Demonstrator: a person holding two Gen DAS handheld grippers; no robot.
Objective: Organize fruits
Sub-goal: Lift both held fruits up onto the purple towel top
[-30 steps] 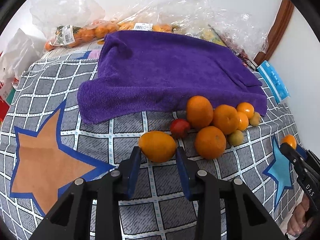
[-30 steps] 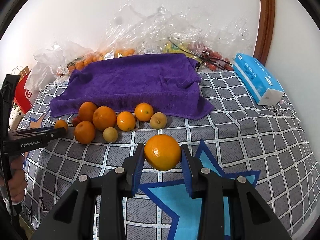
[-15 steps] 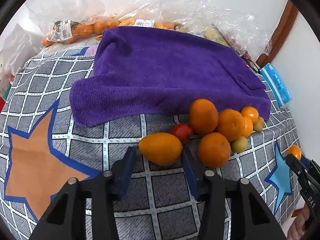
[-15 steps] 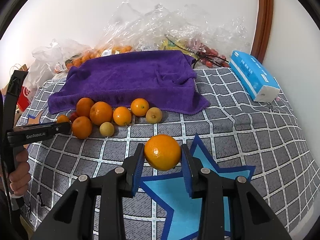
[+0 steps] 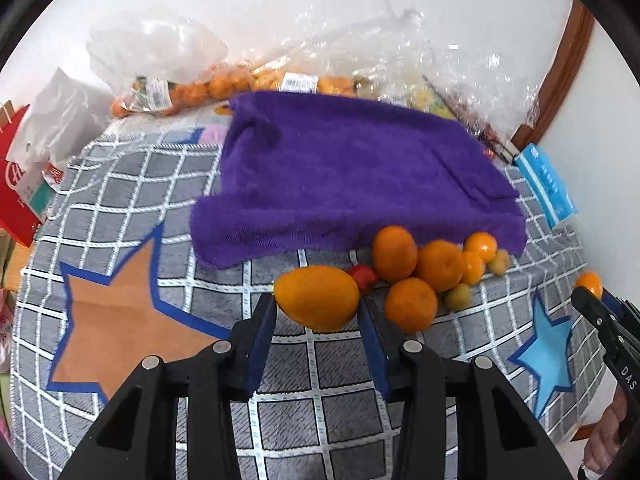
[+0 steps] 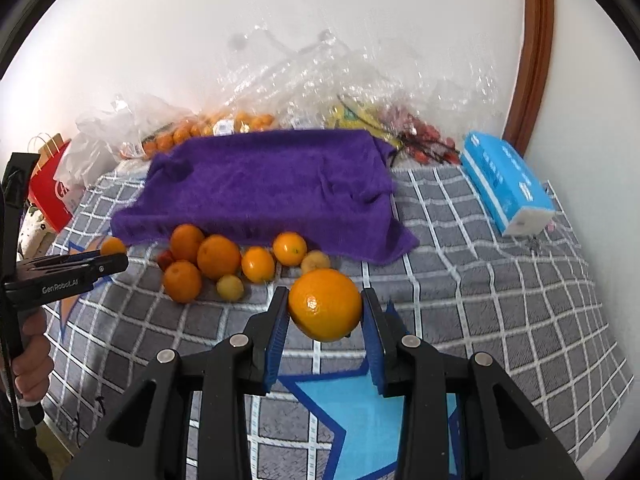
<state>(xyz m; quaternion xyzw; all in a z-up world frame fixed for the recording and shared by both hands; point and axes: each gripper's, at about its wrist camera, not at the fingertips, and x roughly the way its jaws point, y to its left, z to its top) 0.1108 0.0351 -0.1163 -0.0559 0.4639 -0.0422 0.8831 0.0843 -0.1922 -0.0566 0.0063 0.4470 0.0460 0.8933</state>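
Note:
An oval orange fruit [image 5: 316,298] sits between the blue pads of my left gripper [image 5: 316,302], which is shut on it just above the checked cloth. My right gripper [image 6: 325,300] is shut on a round orange [image 6: 325,306], held above the blue star. A pile of several oranges [image 6: 218,256] and small yellow fruits [image 6: 230,287] lies along the front edge of the purple towel [image 6: 272,188], with a small red fruit [image 5: 365,276] beside it. In the right wrist view, the left gripper [image 6: 116,258] shows at the left edge, held by a hand.
Plastic bags of fruit [image 5: 192,92] are heaped against the wall behind the towel. A blue tissue pack [image 6: 504,184] lies at the right, near a brown door frame. A red bag [image 5: 16,188] stands off the table's left side. The checked cloth [image 6: 500,300] has star prints.
The left gripper's jaws widened, moved forward around the oval fruit and took hold of it. Both grippers have risen a little with their fruit.

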